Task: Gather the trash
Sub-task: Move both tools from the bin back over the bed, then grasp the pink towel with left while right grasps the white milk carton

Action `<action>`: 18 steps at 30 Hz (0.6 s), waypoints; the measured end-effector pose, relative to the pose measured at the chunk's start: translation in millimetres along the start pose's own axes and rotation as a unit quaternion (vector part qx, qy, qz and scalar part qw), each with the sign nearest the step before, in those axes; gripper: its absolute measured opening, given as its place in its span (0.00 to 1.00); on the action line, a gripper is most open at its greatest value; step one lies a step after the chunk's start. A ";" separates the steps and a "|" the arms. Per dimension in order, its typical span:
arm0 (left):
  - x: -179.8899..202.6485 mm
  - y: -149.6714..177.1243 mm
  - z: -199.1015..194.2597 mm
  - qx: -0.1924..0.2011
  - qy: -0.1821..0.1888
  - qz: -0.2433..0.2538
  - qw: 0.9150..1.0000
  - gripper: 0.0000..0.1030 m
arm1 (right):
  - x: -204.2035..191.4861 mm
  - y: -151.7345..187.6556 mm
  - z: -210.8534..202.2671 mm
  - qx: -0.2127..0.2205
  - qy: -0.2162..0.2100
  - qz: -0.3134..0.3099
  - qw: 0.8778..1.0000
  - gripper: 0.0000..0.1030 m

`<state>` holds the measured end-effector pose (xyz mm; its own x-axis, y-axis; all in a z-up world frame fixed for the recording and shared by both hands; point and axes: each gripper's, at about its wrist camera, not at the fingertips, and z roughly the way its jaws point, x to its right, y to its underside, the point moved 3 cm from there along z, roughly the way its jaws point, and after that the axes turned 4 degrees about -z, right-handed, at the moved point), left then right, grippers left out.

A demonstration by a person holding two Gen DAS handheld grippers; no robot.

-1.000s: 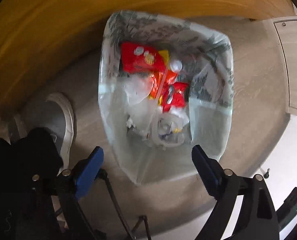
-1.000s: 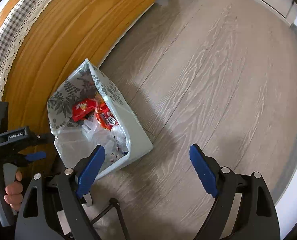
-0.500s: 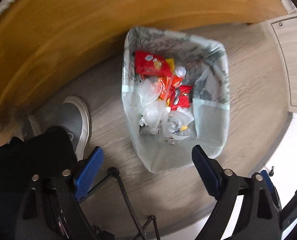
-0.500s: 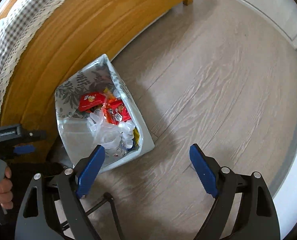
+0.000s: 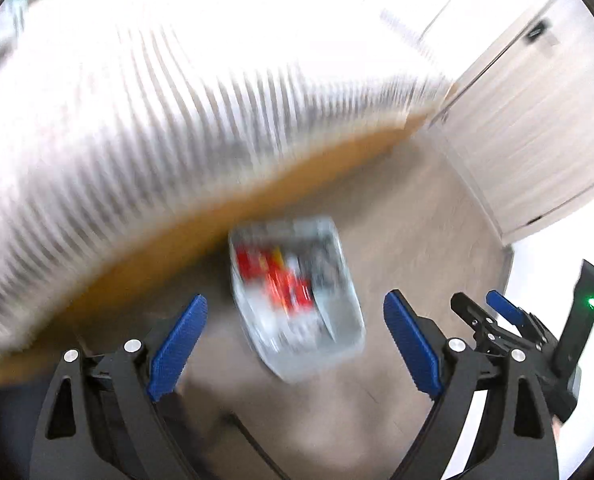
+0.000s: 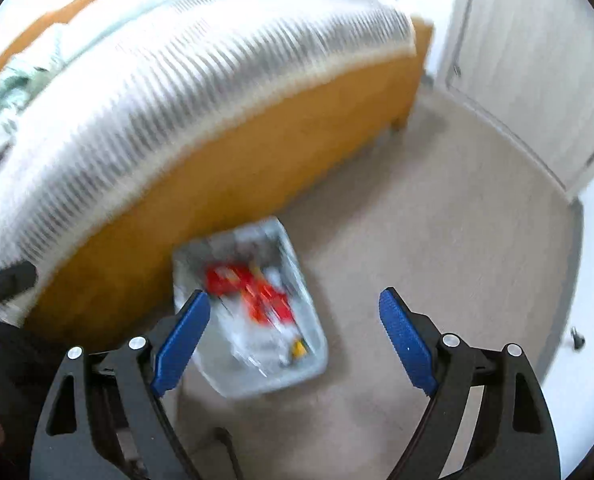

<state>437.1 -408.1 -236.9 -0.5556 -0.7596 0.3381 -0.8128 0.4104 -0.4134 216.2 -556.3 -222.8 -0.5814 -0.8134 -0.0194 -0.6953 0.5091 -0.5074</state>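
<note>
A pale trash bag (image 5: pixel 337 344) (image 6: pixel 309 364) with a leaf print stands open on the floor beside the bed. Red and yellow wrappers (image 5: pixel 273 276) (image 6: pixel 253 284) and clear plastic lie inside it. Both views are blurred. My left gripper (image 5: pixel 293 340) hangs well above the bag, open, with nothing between its blue pads. My right gripper (image 6: pixel 295 340) is likewise open and empty above the bag. The right gripper (image 5: pixel 501 312) also shows at the right edge of the left wrist view.
A bed with an orange wooden frame (image 6: pixel 257 168) and a grey checked cover (image 6: pixel 177 80) fills the upper left. White cupboard doors (image 6: pixel 537 60) stand at the right. Pale wood floor (image 6: pixel 437 220) spreads around the bag. A dark trouser leg (image 6: pixel 1 360) is at the lower left.
Both grippers have risen and tilted up, so the bag looks smaller and lower in view and the bed top and cupboard doors have come into sight. Jaws stay open.
</note>
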 end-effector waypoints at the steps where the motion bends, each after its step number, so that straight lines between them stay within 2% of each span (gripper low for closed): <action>1: -12.3 -8.5 -23.5 0.038 -0.006 0.015 0.999 0.85 | -10.6 -7.4 -8.8 0.015 -0.006 -0.005 1.000 0.80; 4: -66.7 -26.8 -82.0 0.141 -0.045 0.031 0.989 0.90 | -48.2 -27.1 -30.1 0.059 -0.027 -0.021 0.998 0.80; 6: -113.4 -37.6 -108.3 0.187 -0.091 0.021 0.978 0.93 | -76.9 -37.6 -39.1 0.084 -0.046 -0.029 0.995 0.80; 7: -149.5 -46.1 -121.5 0.207 -0.137 -0.001 0.969 0.93 | -93.9 -42.1 -44.2 0.100 -0.058 -0.031 0.993 0.80; 8: -170.8 -50.5 -128.6 0.215 -0.169 -0.017 0.962 0.93 | -106.7 -44.8 -47.4 0.114 -0.067 -0.030 0.991 0.80; 9: -201.5 -56.1 -138.8 0.229 -0.207 -0.042 0.950 0.93 | -120.9 -47.2 -50.6 0.125 -0.081 -0.031 0.988 0.80; 11: -245.8 -62.7 -155.5 0.256 -0.233 -0.073 0.935 0.93 | -154.1 -54.0 -51.6 0.134 -0.111 -0.040 0.984 0.80; 13: -289.0 -73.3 -164.2 0.268 -0.256 -0.104 0.923 0.93 | -188.5 -58.5 -48.5 0.128 -0.128 -0.061 0.982 0.80; 16: -361.0 -92.8 -163.3 0.264 -0.286 -0.167 0.906 0.93 | -240.6 -63.2 -45.1 0.120 -0.142 -0.105 0.977 0.80; 18: -391.4 -97.3 -161.5 0.270 -0.270 -0.188 0.905 0.93 | -271.1 -65.0 -44.5 0.125 -0.155 -0.125 0.972 0.80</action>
<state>705.3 -69.3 -192.5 0.0275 -0.9899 0.1392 -0.6416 -0.1243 -0.7569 400.2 -356.3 -146.2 -0.2259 -0.9682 -0.1076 -0.6514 0.2323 -0.7223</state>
